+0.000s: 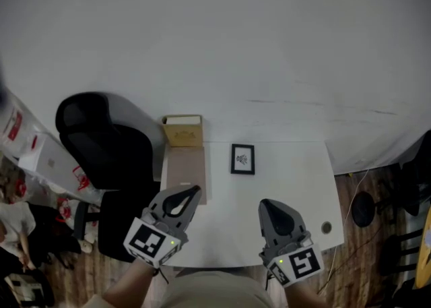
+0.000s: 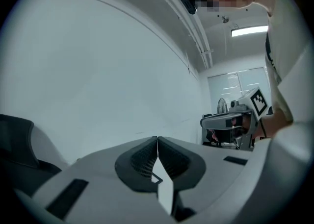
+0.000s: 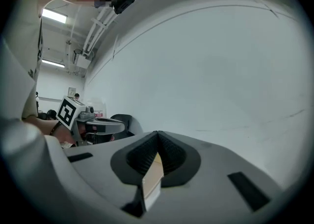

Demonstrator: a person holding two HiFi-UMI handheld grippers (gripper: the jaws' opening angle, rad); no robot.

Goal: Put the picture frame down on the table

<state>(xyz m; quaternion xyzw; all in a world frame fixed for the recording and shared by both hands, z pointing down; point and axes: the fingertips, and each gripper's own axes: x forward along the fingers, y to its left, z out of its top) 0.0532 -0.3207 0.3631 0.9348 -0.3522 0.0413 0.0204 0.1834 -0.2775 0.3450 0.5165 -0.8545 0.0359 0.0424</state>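
Observation:
A small black picture frame (image 1: 242, 159) with a white mat and a tiny dark drawing rests on the white table (image 1: 289, 185), toward its far edge; I cannot tell if it lies flat or is propped. My left gripper (image 1: 194, 191) hovers over the near left of the table, shut and empty. My right gripper (image 1: 263, 203) is near the front middle, also shut with nothing held. Both are well short of the frame. In the left gripper view the jaws (image 2: 157, 139) meet at their tips and face the white wall; the right gripper view (image 3: 158, 134) shows the same.
A small cardboard box (image 1: 182, 130) stands at the table's far left corner, with a brown board (image 1: 186, 173) lying in front of it. A black office chair (image 1: 101, 141) is left of the table. A round grommet (image 1: 326, 228) marks the right side. A white wall (image 1: 215, 44) rises behind.

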